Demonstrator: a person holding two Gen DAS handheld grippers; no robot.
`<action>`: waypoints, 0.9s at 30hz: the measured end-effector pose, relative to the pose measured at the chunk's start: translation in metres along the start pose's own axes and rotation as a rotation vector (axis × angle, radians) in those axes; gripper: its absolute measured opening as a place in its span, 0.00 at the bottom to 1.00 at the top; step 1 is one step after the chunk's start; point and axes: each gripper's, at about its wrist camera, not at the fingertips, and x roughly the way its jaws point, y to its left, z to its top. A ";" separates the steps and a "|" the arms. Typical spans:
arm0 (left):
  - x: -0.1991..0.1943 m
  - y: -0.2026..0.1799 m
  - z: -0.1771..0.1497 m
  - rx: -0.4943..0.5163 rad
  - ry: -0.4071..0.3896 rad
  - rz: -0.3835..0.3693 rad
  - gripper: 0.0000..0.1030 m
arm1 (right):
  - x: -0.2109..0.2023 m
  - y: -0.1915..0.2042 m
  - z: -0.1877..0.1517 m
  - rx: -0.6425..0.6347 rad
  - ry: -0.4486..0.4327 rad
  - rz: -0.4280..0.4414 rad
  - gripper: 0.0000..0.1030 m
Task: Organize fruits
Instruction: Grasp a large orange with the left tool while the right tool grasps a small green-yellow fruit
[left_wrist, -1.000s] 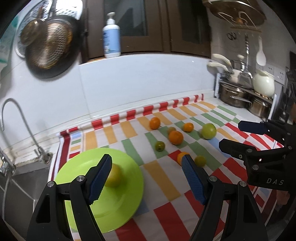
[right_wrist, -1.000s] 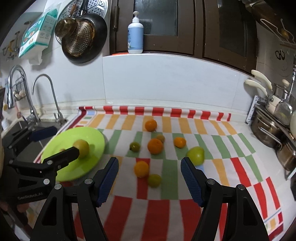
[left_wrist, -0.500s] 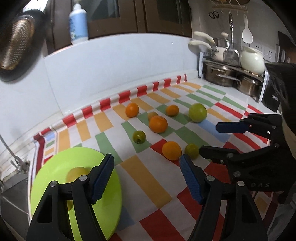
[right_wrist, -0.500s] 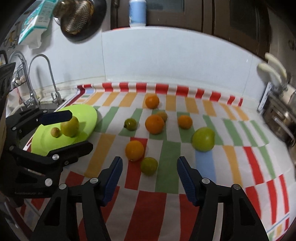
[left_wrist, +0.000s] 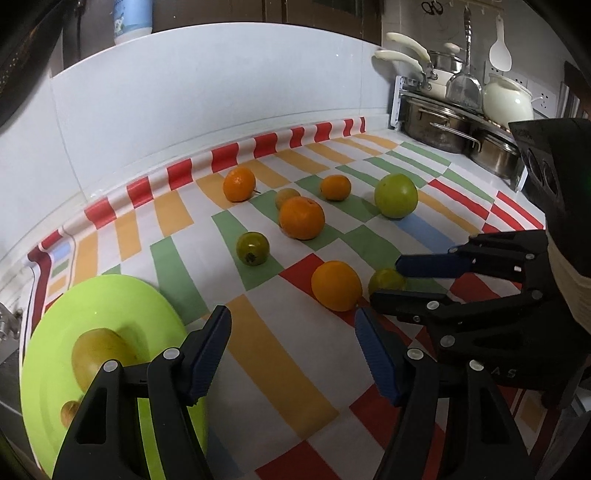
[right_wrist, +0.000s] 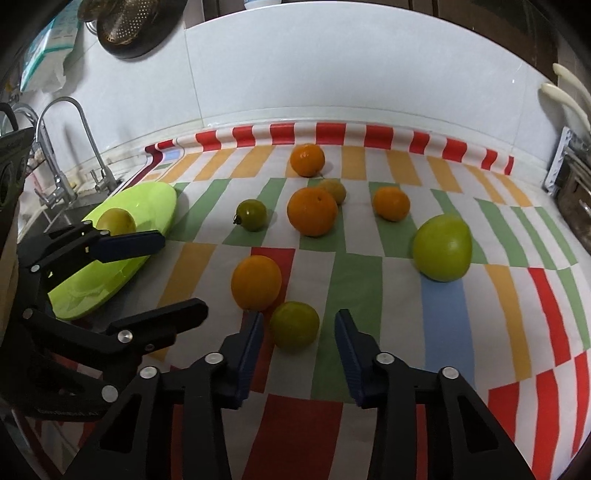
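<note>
Straddling a small green fruit (right_wrist: 294, 325), the right claw (right_wrist: 299, 354) is spread wide, gripping nothing; its own view shows the fruit between the fingers on the striped cloth (right_wrist: 369, 280), just beside an orange (right_wrist: 256, 282). Only the left view shows the pots (left_wrist: 436, 123). The left claw (left_wrist: 291, 350) gapes empty beside the plate (left_wrist: 122, 295) holding a yellowish fruit (left_wrist: 98, 350), long axis unclear.

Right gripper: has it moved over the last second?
Yes. The right gripper has come forward and down toward the striped cloth; its open jaws now flank the small green fruit.

right tool (right_wrist: 299, 352) lowered, now straddling lime (right_wrist: 294, 325)
</note>
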 end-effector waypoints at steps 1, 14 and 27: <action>0.001 -0.001 0.001 -0.001 0.001 -0.001 0.66 | 0.001 -0.001 0.000 0.003 0.003 0.009 0.34; 0.027 -0.017 0.020 -0.044 0.035 -0.046 0.51 | -0.016 -0.037 -0.001 0.108 -0.031 -0.041 0.29; 0.031 -0.024 0.019 -0.090 0.076 -0.057 0.34 | -0.024 -0.044 -0.007 0.128 -0.030 -0.064 0.29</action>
